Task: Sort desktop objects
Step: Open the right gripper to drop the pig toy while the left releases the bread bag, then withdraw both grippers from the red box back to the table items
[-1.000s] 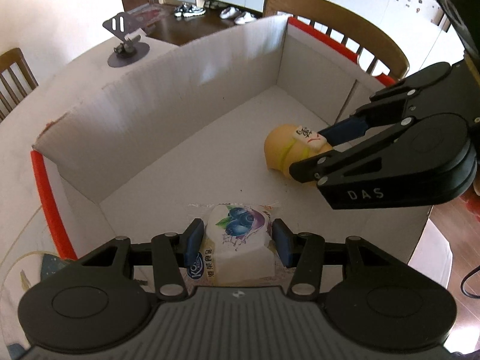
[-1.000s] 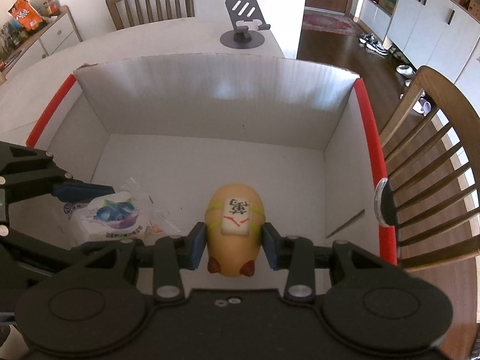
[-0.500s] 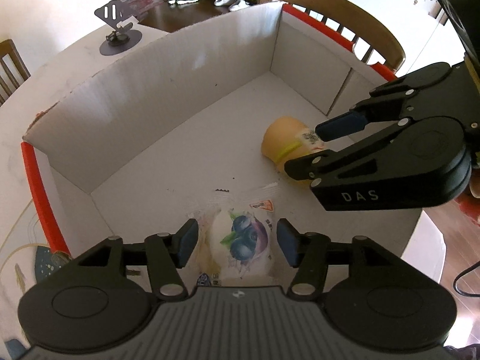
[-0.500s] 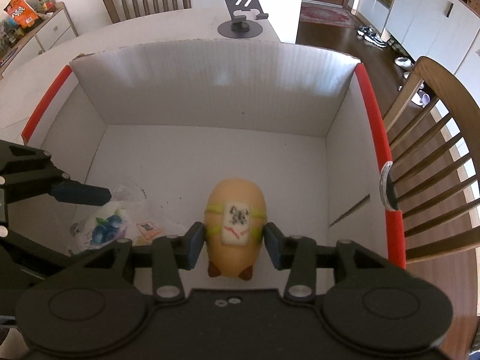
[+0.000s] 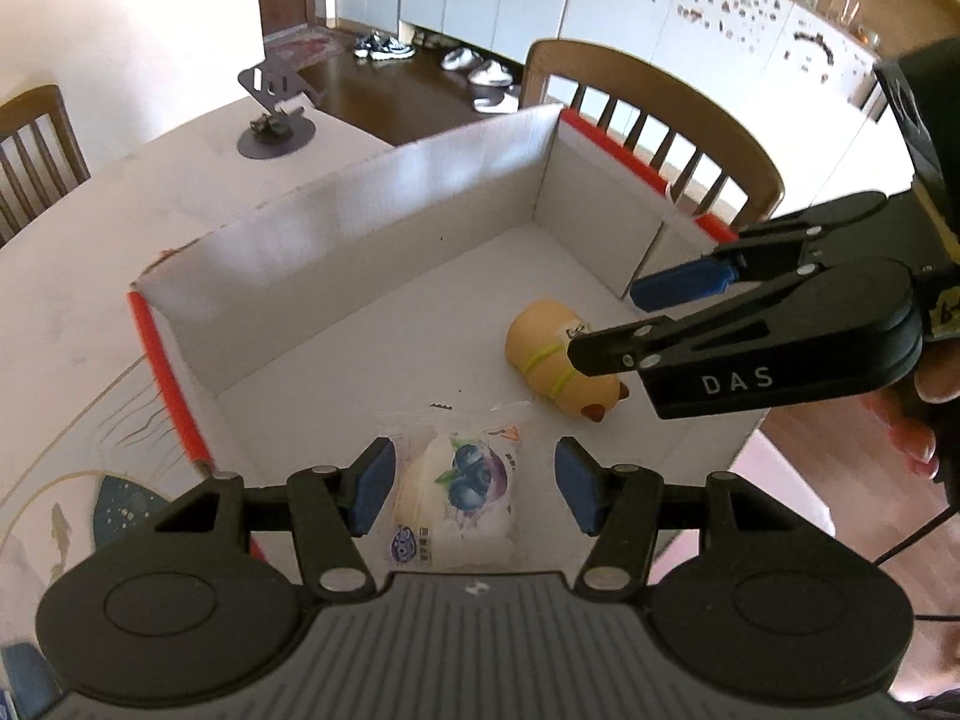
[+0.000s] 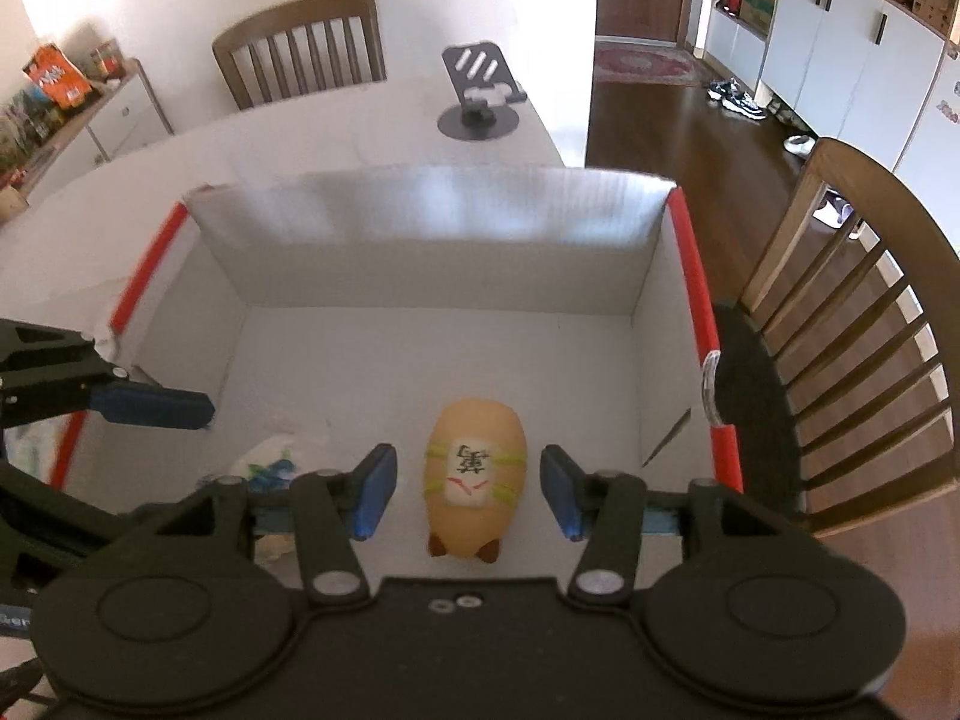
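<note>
the white box (image 5: 336,228) with red edges sits on the table (image 5: 72,276), and both task things lie on its floor. the snack packet (image 5: 462,492), clear wrap with a blueberry picture, lies flat near the front wall of the box. the left gripper (image 5: 474,489) hangs over it with its 2 blue pads spread apart, a gap showing on each side of the packet, so nothing is held. the tan toy (image 6: 474,474), a rounded animal shape with a white tile tied on by yellow bands, lies to the right of the packet and apart from it. the right gripper (image 6: 468,489) is over the toy; its jaws have just been opening and now stand clear of the toy on both sides, the toy resting on the box floor between them. a grey phone stand (image 6: 480,99) stands on the table beyond the box's far wall. a wooden chair (image 6: 864,324) is just beside the box's right wall.
</note>
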Demonstrator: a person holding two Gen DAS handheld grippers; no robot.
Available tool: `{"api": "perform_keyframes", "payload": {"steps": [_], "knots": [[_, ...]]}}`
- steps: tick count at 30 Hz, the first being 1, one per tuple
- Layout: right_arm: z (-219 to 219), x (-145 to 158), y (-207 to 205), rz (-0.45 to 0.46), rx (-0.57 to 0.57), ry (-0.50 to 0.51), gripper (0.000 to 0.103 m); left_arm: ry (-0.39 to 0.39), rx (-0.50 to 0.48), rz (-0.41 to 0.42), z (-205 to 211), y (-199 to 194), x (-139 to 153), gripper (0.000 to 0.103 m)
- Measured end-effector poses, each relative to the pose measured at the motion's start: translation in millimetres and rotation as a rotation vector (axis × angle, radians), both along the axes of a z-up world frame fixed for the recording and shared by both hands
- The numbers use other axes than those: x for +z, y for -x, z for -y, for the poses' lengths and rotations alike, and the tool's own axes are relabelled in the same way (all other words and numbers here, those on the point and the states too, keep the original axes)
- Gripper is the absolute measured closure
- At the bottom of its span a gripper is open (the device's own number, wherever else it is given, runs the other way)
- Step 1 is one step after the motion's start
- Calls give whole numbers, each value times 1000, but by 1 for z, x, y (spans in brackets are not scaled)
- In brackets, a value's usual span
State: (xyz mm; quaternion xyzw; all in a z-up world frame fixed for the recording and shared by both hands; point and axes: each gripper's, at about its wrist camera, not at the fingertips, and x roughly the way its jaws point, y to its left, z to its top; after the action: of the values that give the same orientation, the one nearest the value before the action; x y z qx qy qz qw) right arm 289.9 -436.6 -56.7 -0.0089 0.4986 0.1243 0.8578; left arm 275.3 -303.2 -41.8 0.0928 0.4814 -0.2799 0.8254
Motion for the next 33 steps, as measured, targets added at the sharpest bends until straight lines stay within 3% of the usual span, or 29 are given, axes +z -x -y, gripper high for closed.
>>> {"api": "perform_keyframes", "payload": {"steps": [8,25,28,33], "knots": [[-1,25,21,57,11,-46,51,72,38,46,-16,18,24,45],[-11,56,57,137,-12,-94,50,137,135,115,-61,63,54,45],[-15,56,63,136,-11,-103,47,128,152,139,-66,71,57,35],[-24,55,75,147,-14,-98,38,119,169,166,-79,84,59,31]]}}
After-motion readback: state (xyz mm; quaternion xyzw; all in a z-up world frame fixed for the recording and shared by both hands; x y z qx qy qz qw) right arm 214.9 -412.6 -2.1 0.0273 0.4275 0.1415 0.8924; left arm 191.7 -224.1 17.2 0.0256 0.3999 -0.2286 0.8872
